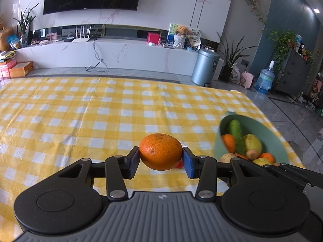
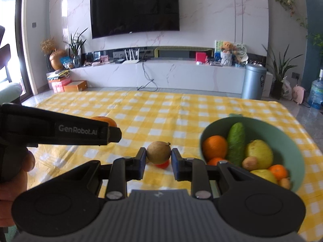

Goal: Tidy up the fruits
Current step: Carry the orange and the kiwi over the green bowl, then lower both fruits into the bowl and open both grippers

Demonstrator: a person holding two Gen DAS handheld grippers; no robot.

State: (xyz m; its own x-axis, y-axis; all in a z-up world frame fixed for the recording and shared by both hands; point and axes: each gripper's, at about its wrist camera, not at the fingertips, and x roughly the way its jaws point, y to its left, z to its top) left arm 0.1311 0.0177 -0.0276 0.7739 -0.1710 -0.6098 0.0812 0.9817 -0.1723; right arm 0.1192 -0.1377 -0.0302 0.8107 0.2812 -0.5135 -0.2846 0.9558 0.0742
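Left gripper (image 1: 160, 157) nearest the lens: its blue pads pinch an orange (image 1: 160, 151) across the widest part, fruit held clear above the yellow checked tablecloth (image 1: 80, 121). Pads sit square on opposite flanks; the hold looks secure.

Right gripper (image 2: 157, 158) has a small brown fruit (image 2: 158, 152) between its pads. The left pad looks to touch the skin; on the right a sliver of gap may remain, so I cannot tell whether it is truly clamped or only bracketed. A small red fruit (image 2: 164, 164) lies on the cloth just under and behind it.

Green bowl (image 2: 282, 135) stands to the right of both grippers, near the table's right edge, already carrying a cucumber (image 2: 236, 143), oranges, a yellow-green pear-like fruit (image 2: 259, 151) and smaller pieces. From the right wrist view the left gripper's body (image 2: 60, 130) crosses the left of frame, the orange just showing beyond it.

Judgement: step in hand is carrying held fruit to the bowl. To do it well:
- bring the orange over the bowl's open centre, not the rim
- lower close to the pile before releasing, since round fruit will roll or bounce
- send one gripper in at a time; both converging risks a knock
- confirm the brown fruit is firmly held before lifting
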